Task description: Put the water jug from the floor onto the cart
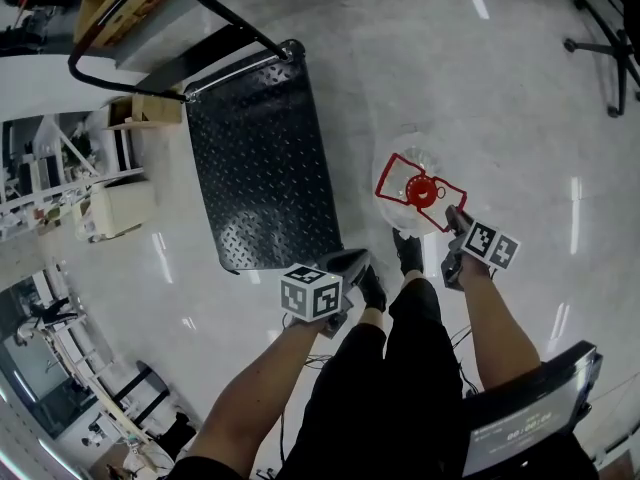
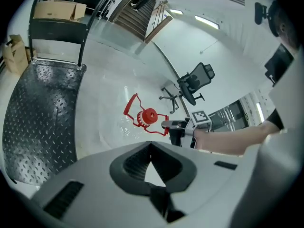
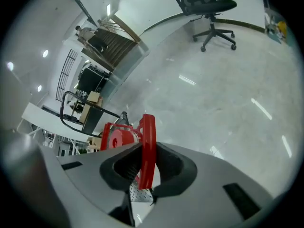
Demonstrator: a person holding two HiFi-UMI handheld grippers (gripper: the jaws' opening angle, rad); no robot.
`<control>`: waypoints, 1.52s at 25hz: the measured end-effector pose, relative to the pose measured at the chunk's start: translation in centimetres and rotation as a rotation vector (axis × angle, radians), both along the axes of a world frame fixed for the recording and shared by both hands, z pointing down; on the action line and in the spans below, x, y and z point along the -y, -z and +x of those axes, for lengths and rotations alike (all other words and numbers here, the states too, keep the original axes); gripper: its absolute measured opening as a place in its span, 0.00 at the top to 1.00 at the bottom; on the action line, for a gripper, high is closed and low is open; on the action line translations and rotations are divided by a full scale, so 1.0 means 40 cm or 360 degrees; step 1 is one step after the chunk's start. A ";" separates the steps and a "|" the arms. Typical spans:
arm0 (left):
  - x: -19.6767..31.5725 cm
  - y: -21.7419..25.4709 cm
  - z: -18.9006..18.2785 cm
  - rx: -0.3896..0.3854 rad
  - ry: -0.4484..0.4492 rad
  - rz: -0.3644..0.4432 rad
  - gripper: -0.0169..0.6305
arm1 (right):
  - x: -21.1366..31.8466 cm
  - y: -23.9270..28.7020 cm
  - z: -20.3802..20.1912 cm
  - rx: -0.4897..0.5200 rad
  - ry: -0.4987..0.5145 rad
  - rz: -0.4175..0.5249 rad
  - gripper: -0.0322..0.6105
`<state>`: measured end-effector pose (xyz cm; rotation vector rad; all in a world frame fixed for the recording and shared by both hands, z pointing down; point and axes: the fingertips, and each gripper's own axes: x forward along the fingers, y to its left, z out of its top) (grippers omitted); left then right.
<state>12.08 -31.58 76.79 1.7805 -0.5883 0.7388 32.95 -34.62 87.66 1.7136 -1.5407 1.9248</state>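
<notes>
The water jug (image 1: 408, 164) is clear, with a red cap (image 1: 422, 190) and a red wire-frame handle (image 1: 392, 190); it stands on the floor right of the black cart (image 1: 260, 158). My right gripper (image 1: 455, 216) is at the handle's near right side. In the right gripper view the red handle bar (image 3: 148, 141) runs between the jaws of the right gripper (image 3: 145, 163), which press on it. My left gripper (image 1: 350, 261) hovers low between the cart's near corner and the jug, tips together and empty. The left gripper view shows its closed jaws (image 2: 151, 151), the jug's cap (image 2: 148, 115) and the right gripper (image 2: 171, 125).
The cart's push handle (image 1: 130, 8) rises at its far end, with cardboard boxes (image 1: 145, 111) beside it. An office chair (image 1: 610, 48) stands at the far right. The person's shoes (image 1: 407, 251) are just behind the jug. A dark screen (image 1: 530, 408) sits at the lower right.
</notes>
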 end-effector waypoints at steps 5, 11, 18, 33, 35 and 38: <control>-0.005 0.053 -0.026 -0.0049 0.0156 0.0036 0.97 | 0.031 0.034 -0.018 0.0029 0.0078 0.0031 0.83; 0.004 0.154 -0.111 -0.0050 0.0334 0.0164 0.97 | 0.111 0.141 -0.101 0.0095 0.0370 0.0188 0.83; -0.007 0.307 -0.258 -0.0049 0.0573 0.0366 0.97 | 0.175 0.335 -0.194 0.0097 0.0544 0.0314 0.82; -0.122 0.608 -0.709 0.0005 0.0952 0.0859 0.97 | 0.314 0.770 -0.717 0.0262 0.0873 0.0692 0.82; -0.137 0.637 -0.769 0.0008 0.0990 0.0926 0.97 | 0.330 0.797 -0.814 0.0289 0.0921 0.0717 0.82; -0.169 0.677 -0.856 0.0021 0.1043 0.0980 0.97 | 0.343 0.836 -0.961 0.0330 0.0978 0.0738 0.82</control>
